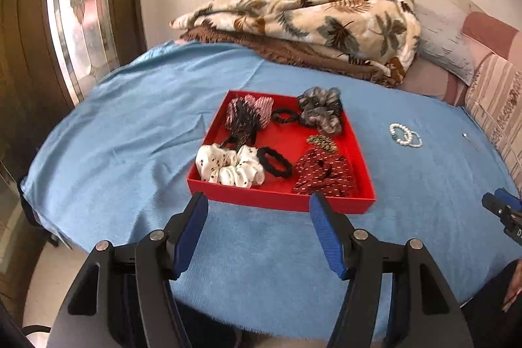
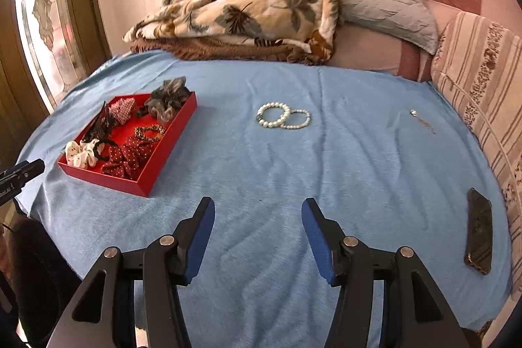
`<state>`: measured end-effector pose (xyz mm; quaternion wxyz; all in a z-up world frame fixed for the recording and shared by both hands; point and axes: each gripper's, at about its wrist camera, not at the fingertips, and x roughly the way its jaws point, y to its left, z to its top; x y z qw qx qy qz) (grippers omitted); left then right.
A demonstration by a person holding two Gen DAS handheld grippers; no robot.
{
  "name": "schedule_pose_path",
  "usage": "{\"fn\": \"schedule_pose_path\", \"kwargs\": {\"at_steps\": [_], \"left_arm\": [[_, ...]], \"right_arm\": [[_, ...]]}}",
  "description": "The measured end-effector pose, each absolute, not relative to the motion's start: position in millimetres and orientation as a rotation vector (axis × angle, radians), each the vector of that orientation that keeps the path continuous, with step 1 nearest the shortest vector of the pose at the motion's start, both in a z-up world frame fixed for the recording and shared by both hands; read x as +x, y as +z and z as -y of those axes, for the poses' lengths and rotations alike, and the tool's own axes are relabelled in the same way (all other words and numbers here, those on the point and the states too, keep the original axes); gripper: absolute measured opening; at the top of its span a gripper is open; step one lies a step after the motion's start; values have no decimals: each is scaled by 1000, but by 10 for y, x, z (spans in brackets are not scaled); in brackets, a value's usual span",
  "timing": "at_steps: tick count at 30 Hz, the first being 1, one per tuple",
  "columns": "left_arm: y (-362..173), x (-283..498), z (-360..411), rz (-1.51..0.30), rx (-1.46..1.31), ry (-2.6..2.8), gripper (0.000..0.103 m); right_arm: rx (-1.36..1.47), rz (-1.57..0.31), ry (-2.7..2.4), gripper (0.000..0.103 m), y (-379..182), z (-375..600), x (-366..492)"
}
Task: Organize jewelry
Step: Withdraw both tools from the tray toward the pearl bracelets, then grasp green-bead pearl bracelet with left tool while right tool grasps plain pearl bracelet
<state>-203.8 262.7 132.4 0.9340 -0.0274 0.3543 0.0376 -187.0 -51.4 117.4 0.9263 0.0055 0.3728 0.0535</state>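
Observation:
A red tray (image 1: 280, 199) sits on the blue cloth and holds several scrunchies and hair ties; it also shows at the left of the right wrist view (image 2: 163, 162). Two white pearl bracelets (image 1: 404, 135) lie on the cloth to the right of the tray, also seen in the right wrist view (image 2: 283, 116). A thin silver chain (image 2: 422, 121) lies further right. My left gripper (image 1: 257, 207) is open and empty just in front of the tray. My right gripper (image 2: 257, 211) is open and empty, well short of the bracelets.
A dark phone (image 2: 479, 235) lies on the cloth at the right. A folded leaf-print blanket (image 2: 248, 12) and a grey pillow (image 2: 388, 7) lie at the back. A striped cushion (image 2: 483, 70) borders the right side.

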Motion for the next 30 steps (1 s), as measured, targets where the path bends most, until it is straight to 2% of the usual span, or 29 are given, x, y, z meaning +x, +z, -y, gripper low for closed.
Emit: {"fn": "schedule_pose_path", "kwargs": {"at_steps": [6,10,18,20,21,22,30], "left_arm": [[1535,-2126,-2291,-694,43,20,64],[1657,-2080,-2130,-687,45,-32,69],[1640,-1570,-1706,-763,21,-130,70],[1596,-1401,-1580,-783,5,-163,70],[1567,-1309,-1510,-796,-1,-172,70],[1531,-1196,-1427,-811,-10,-185,70],[1207,-417,-1040,-878,-45,-209,70]], "right_arm": [[56,-745,114,60,1220,755,-1922],[97,-752,92,60,1232,966,-1811],[161,-784,105,60,1073,1294,-1219],[194,-806,126,56,965,1345,-959],[204,-819,132,48,917,1358,-827],[214,-837,140,45,854,1366,-647],[215,-889,168,45,498,1312,281]]}}
